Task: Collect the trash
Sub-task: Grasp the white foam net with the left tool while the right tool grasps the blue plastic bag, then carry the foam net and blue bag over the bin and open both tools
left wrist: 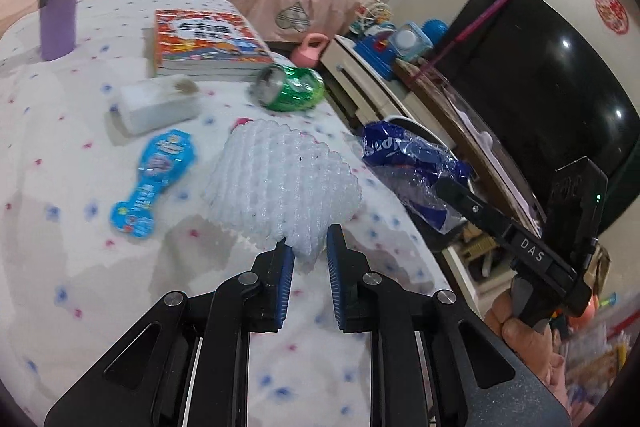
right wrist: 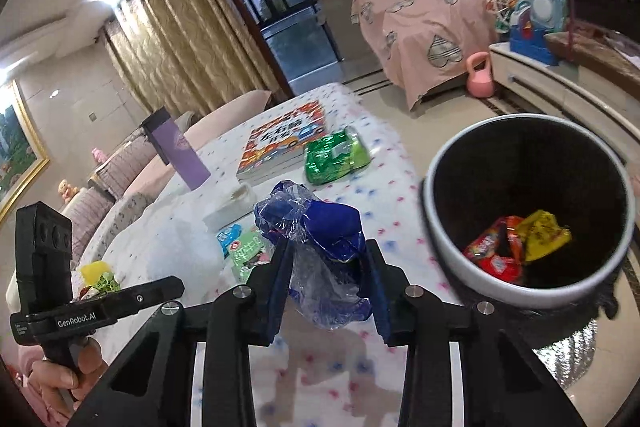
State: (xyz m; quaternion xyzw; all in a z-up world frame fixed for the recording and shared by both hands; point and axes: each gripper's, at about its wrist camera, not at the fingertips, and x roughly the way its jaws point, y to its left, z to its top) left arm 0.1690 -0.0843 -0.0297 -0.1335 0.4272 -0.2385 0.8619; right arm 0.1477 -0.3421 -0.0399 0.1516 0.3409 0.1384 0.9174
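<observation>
the left gripper (left wrist: 310,247) has its jaws closed on the near corner of a white foam net sleeve (left wrist: 280,183), which is lifted off the dotted tablecloth (left wrist: 80,267). the blue pads (left wrist: 285,279) press the foam from both sides.

the right gripper (right wrist: 330,267) has its jaws clamped on a crumpled blue-and-clear plastic wrapper (right wrist: 320,239), held above the table edge. the same wrapper (left wrist: 412,167) shows in the left wrist view at the tip of the right gripper (left wrist: 444,187).

a white-rimmed bin (right wrist: 440,239) stands just beside the table, to the right of the held wrapper. it contains a red wrapper (right wrist: 494,253) and a yellow wrapper (right wrist: 544,233).

on the tablecloth lie a crushed green can (left wrist: 290,87), a book (left wrist: 208,43), a white box (left wrist: 156,105), a blue toy package (left wrist: 154,183) and a purple bottle (left wrist: 60,7), the last standing upright.

a hand (right wrist: 60,375) grips the left gripper's handle.
</observation>
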